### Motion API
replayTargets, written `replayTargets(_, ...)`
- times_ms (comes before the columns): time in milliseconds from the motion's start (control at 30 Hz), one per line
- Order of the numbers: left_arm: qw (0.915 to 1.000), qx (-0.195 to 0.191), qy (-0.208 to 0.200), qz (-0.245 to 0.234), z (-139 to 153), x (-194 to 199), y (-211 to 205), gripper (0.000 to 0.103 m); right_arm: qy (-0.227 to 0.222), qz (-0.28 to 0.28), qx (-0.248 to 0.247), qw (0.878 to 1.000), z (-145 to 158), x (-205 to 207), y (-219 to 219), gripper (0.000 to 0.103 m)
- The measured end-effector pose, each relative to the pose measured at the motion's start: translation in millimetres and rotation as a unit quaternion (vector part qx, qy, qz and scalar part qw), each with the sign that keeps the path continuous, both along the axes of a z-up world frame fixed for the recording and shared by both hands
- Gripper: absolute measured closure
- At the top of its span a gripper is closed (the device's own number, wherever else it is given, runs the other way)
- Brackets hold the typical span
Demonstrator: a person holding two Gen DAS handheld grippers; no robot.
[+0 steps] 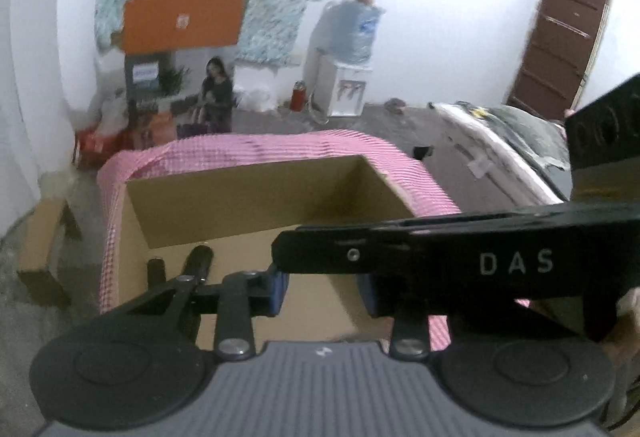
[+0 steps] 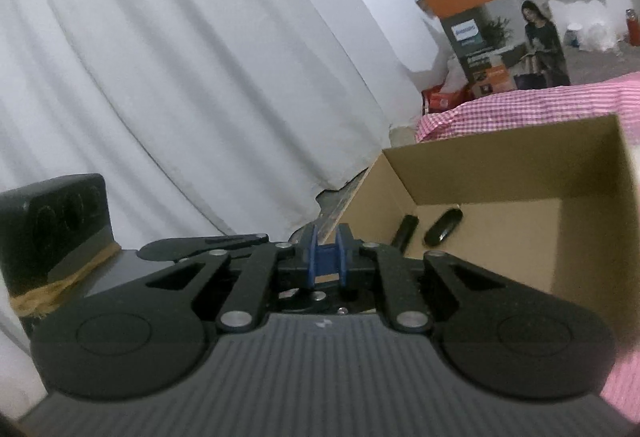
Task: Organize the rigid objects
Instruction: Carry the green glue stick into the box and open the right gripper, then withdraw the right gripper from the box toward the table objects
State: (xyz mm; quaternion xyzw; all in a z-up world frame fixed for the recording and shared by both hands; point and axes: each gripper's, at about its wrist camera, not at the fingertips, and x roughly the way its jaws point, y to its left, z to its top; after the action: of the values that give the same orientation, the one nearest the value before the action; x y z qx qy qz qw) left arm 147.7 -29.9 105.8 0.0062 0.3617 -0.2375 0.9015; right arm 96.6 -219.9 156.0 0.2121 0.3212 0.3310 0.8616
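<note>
An open cardboard box (image 1: 248, 197) stands on a pink checked cloth (image 1: 360, 145). My left gripper (image 1: 324, 293) hangs over the box's near part. It is open, its blue pads apart, with only the box floor showing between them. Two black objects (image 1: 200, 257) lie in the box's left part, half hidden by the linkage. A black bar marked DAS (image 1: 480, 261), part of the other tool, crosses in front. In the right wrist view my right gripper (image 2: 327, 257) is shut, with nothing held, left of the box (image 2: 500, 173). A black stick (image 2: 406, 233) and a black oval object (image 2: 443, 227) lie inside.
A white curtain (image 2: 160, 57) fills the left side. An orange printed carton (image 1: 180, 21) stands behind the table. A water dispenser (image 1: 348, 93), a red bottle (image 1: 298, 99) and a brown door (image 1: 560, 45) are further off. A smaller cardboard box (image 1: 40, 249) sits on the floor.
</note>
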Motion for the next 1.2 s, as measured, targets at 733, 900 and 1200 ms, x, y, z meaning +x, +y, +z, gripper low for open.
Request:
replayTargets(733,0.9996,0.016,-0.019,-0.015,-25.9,-85.4,21.7,0.039,0.063,-0.09,0.011,0.994,-49.5,-90.8,-98.9,0.086)
replayTargets(900,0.9994,0.034,0.006,-0.009,-47.1,-105.7,24.7,0.039,0.096,-0.121,0.026,0.988,-83.2,-123.6,-114.0,0.086)
replayTargets(1200,0.9995,0.022,0.01,0.02,-47.0,-121.2,39.3,0.039,0.099,-0.127,0.035,0.986,-96.2,-151.1,-114.6,0.085)
